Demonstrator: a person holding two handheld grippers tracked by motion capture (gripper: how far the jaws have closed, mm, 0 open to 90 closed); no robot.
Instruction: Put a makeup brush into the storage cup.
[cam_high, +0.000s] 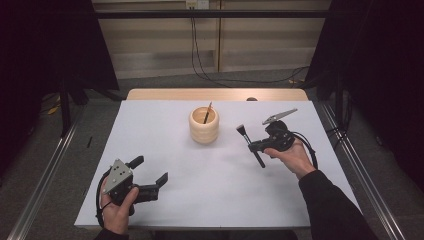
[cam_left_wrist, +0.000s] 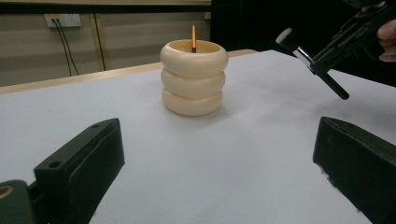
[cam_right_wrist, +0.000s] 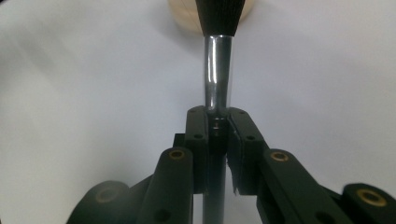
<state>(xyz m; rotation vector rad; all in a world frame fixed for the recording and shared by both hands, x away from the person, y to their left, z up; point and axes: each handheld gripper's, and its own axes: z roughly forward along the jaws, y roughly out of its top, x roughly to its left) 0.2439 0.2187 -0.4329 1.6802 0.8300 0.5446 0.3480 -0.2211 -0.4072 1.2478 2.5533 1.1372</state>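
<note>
Right gripper (cam_high: 253, 146) clamped on brush (cam_high: 249, 144), jaws pinched tight on the black handle just below the shiny metal ferrule (cam_right_wrist: 217, 70). Held raised over the worktop (cam_high: 210, 190), right of the cup (cam_high: 204, 124), bristles aimed up and toward it, handle tail sloping down toward the person. Cup stacked from three cream rings, standing upright mid-worktop, one thin stick (cam_left_wrist: 193, 38) already leaning inside.

Likely very light, that brush: slim stiff handle, smooth and round, so apt to twist or slide between flat pads if bumped. Bristles (cam_right_wrist: 219, 16) soft, easily splayed or bent; best kept off rims and pads. Ferrule glossy and probably slippery, a poor place to grip. Present hold on the handle close under the ferrule looks sound: near the balance, tail free to enter the cup first. Cup probably light too and may tip from a sideways knock on its rim, so a straight drop-in seems safer than a push.

Left gripper (cam_high: 150, 176) resting low at the near left of the worktop, jaws spread wide, nothing between them, well apart from cup and brush.
</note>
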